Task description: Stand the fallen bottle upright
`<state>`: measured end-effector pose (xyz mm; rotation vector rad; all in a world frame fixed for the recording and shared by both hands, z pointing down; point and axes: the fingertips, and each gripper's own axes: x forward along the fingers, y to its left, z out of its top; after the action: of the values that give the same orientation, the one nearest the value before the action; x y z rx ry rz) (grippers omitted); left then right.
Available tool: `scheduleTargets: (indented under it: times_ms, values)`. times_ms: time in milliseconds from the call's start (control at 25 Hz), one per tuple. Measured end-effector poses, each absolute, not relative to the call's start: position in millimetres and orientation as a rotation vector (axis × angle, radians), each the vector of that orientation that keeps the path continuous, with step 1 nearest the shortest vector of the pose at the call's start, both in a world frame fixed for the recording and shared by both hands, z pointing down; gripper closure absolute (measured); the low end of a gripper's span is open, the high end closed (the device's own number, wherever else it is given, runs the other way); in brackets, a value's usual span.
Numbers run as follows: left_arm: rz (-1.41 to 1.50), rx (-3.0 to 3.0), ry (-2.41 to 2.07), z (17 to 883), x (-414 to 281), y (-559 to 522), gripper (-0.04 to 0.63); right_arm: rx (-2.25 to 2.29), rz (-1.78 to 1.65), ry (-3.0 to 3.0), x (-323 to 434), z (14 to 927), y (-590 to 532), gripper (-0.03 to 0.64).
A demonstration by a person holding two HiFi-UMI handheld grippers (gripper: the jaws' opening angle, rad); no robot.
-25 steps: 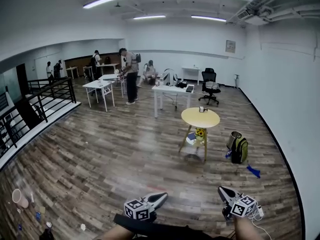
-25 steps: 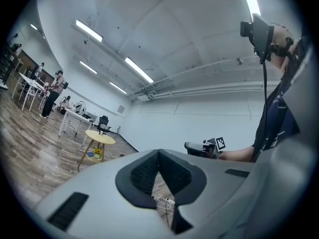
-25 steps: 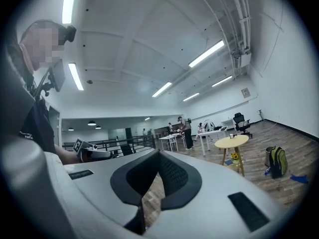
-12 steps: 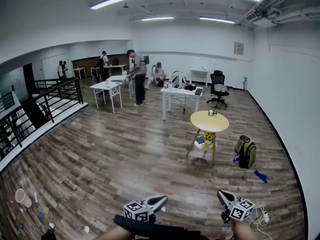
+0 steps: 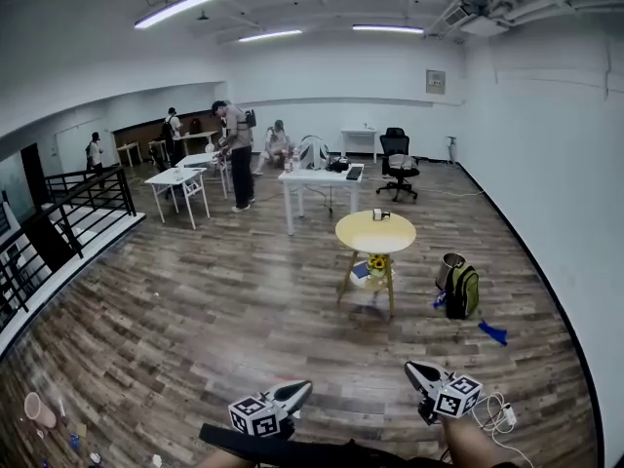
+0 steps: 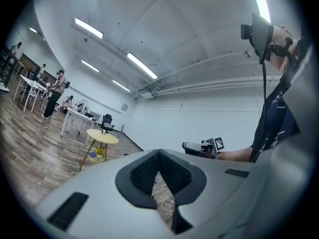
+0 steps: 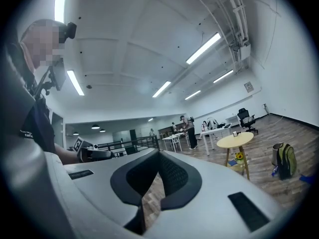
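Observation:
A round yellow table (image 5: pixel 375 232) stands mid-room on the wooden floor, also seen as the yellow table (image 6: pixel 102 136) and the yellow table (image 7: pixel 235 140). A small object (image 5: pixel 381 214) sits on its top, too small to tell what it is. I make out no bottle. My left gripper (image 5: pixel 304 388) is low at the bottom of the head view, level, shut and holding nothing. My right gripper (image 5: pixel 410 367) is beside it to the right, also shut and holding nothing. Both are far from the table. In the gripper views the left gripper (image 6: pixel 159 156) and the right gripper (image 7: pixel 159 156) show pads that meet.
A green backpack (image 5: pixel 464 291) and a metal bin (image 5: pixel 449 268) sit right of the table. White desks (image 5: pixel 320 177), an office chair (image 5: pixel 397 163) and several people stand farther back. A railing (image 5: pixel 49 230) lines the left. A white cable (image 5: pixel 495 413) lies by my right gripper.
The head view has swung, so the table and the room sit further left than half a second ago. Both grippers hold the same shut pose at the bottom of the view.

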<state>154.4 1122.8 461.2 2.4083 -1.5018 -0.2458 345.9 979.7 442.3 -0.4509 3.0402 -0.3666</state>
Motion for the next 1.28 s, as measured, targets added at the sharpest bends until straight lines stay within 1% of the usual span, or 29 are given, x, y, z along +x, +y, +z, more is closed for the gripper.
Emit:
scheduleTargets:
  times_ms: [200,320,520,640,760,920,1280]
  values:
    - [-0.269,2.422,-1.473,456.2,217.0,1036.3,0.591,-0.452,-0.335,3.033,403.2,430.6,902.8,0.626]
    - [-0.255,2.433,-1.464,460.2,242.3,1002.0,0.590,-0.465,-0.334,3.027,430.0,432.2,872.8,0.626]
    - [-0.250,2.425,-1.459,454.2,265.8,957.8,0.591,-0.476,-0.357,3.031,450.3,442.4,831.9,0.626]
    - [-0.242,2.421,-1.457,461.2,265.3,933.3,0.591,-0.478,-0.371,3.035,451.5,450.0,808.6,0.626]
    - [-0.237,2.408,-1.451,470.8,246.8,911.9,0.591,-0.495,-0.377,3.042,437.4,454.3,788.4,0.626]
    - [-0.253,2.412,-1.419,475.9,205.1,876.1,0.591,-0.539,-0.363,3.054,401.3,456.4,756.0,0.626]
    - [-0.230,2.494,-1.339,455.6,58.7,798.7,0.591,-0.674,-0.345,3.030,268.3,441.6,690.4,0.626]
